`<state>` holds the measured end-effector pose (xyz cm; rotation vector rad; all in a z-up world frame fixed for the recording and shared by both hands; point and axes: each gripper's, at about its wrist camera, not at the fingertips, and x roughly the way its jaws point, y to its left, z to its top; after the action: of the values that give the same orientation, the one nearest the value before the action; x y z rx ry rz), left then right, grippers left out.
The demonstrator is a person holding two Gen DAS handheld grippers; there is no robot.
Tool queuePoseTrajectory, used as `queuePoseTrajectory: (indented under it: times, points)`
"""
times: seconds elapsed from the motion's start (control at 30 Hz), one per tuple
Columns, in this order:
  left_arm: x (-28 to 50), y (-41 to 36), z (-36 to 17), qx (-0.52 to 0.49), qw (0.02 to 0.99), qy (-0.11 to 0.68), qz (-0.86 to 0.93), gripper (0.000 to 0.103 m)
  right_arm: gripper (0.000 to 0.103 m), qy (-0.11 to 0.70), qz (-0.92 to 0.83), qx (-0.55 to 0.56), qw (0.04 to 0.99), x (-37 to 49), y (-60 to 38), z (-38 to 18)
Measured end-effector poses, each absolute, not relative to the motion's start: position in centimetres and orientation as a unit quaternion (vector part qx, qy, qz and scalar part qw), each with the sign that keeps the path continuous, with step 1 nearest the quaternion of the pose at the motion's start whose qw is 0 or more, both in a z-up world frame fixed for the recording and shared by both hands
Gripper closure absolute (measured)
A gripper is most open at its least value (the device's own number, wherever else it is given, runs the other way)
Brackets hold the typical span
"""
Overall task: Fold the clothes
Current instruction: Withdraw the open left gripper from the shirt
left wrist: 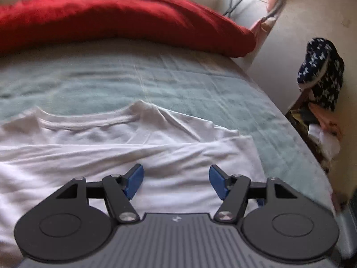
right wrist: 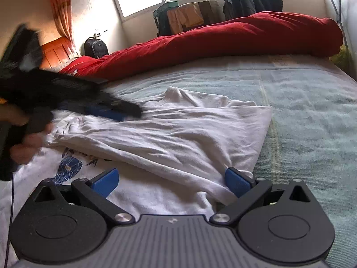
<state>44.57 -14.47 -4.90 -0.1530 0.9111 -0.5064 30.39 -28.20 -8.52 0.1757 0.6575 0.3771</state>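
Across the bed [right wrist: 301, 93], your white T-shirt [right wrist: 169, 138] lies soft and limp; both the left gripper [left wrist: 176, 182] and right gripper [right wrist: 171, 182] gape empty. Pinch its folded edge at five o'clock.

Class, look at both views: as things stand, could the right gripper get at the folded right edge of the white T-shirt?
Probably yes. The right gripper hangs open just above the white T-shirt, whose folded edge lies close ahead with only bare bed cover beside it. The left gripper is away near the collar.
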Motion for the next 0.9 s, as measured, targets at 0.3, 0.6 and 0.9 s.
queuePoseTrajectory:
  times: [0.3, 0.6, 0.9]
  points:
    - [43.6, -14.1, -2.3, -0.071, 0.877, 0.402, -0.253, 0.034, 0.0, 0.318, 0.188, 0.081, 0.926, 30.4, -28.1, -8.7]
    - [35.1, -9.3, -5.1, 0.02, 0.89, 0.397, -0.223, 0.032, 0.0, 0.314, 0.193, 0.092, 0.925, 30.5, -28.5, -8.8]
    - [37.9, -7.9, -2.3, 0.012, 0.916, 0.355, -0.186, 0.027, 0.0, 0.31, 0.183, 0.069, 0.93, 29.8, -28.0, -7.3]
